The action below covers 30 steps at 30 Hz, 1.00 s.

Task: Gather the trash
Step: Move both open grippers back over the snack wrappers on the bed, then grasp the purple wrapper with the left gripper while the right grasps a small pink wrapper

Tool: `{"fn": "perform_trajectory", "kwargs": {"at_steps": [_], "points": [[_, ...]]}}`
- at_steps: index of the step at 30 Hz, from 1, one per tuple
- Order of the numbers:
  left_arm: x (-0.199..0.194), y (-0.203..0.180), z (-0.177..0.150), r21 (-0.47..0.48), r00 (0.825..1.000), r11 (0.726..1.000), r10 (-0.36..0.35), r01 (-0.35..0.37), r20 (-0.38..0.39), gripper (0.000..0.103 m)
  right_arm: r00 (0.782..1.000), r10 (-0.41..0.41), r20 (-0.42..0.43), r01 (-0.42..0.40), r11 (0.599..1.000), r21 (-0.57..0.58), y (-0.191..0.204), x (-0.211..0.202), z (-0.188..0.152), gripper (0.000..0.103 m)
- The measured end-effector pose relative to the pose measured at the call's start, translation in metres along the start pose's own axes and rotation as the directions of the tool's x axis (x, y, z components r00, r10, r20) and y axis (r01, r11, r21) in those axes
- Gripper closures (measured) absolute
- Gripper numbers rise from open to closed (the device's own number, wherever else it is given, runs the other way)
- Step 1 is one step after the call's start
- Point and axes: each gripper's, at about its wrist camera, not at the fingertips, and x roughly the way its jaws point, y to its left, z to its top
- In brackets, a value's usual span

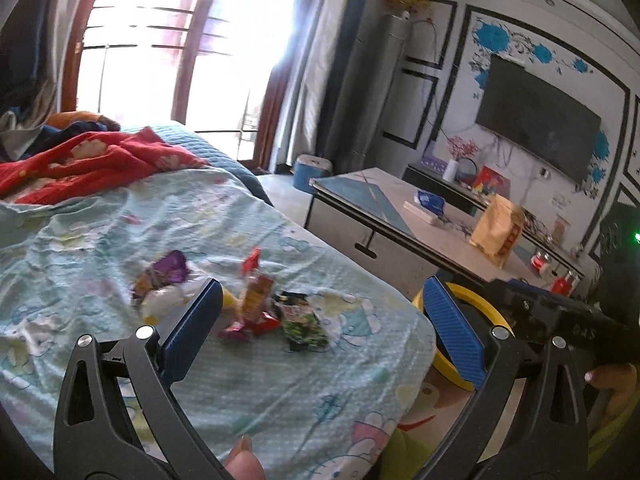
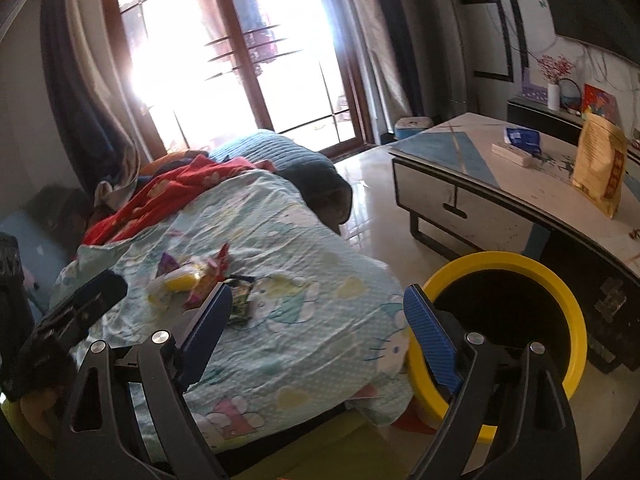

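Several snack wrappers lie in a loose heap on the light blue cartoon bedsheet (image 1: 280, 380): a purple one (image 1: 166, 274), an orange-red one (image 1: 256, 292), a green one (image 1: 304, 320) and small pink ones (image 1: 240, 330). My left gripper (image 1: 320, 332) is open just short of the heap, with nothing between its blue pads. My right gripper (image 2: 320, 328) is also open and empty, held over the bed's corner. The same heap (image 2: 192, 276) lies beyond its left finger. A black bin with a yellow rim (image 2: 496, 258) stands on the floor by the bed corner, behind the right finger.
A low coffee table (image 2: 440, 148) stands right of the bin, with a yellow bag (image 2: 600, 164) and a blue packet (image 2: 522, 136) on it. A red blanket (image 1: 92, 160) is bunched at the far end of the bed. A glass door lets in strong glare.
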Motion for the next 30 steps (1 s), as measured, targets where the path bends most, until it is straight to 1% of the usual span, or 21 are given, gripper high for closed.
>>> {"fn": "perform_trajectory", "kwargs": {"at_steps": [11, 18, 24, 30], "points": [[-0.015, 0.041, 0.006, -0.079, 0.998, 0.996, 0.048, -0.045, 0.042, 0.011, 0.998, 0.056, -0.025, -0.058, 0.994, -0.088, 0.049, 0.010, -0.003, 0.018], [-0.022, 0.071, 0.008, -0.137, 0.994, 0.987, 0.091, -0.083, 0.054, 0.011, 0.995, 0.091, -0.048, -0.097, 0.985, -0.140, 0.080, 0.021, -0.007, 0.018], [-0.022, 0.096, 0.006, -0.177, 0.990, 0.977, 0.131, -0.122, 0.043, 0.011, 0.990, 0.122, -0.068, -0.133, 0.973, -0.191, 0.108, 0.032, -0.012, 0.018], [-0.019, 0.121, 0.002, -0.218, 0.988, 0.965, 0.153, -0.145, 0.021, 0.011, 0.982, 0.148, -0.118, -0.173, 0.956, -0.237, 0.132, 0.051, -0.018, 0.018]]}}
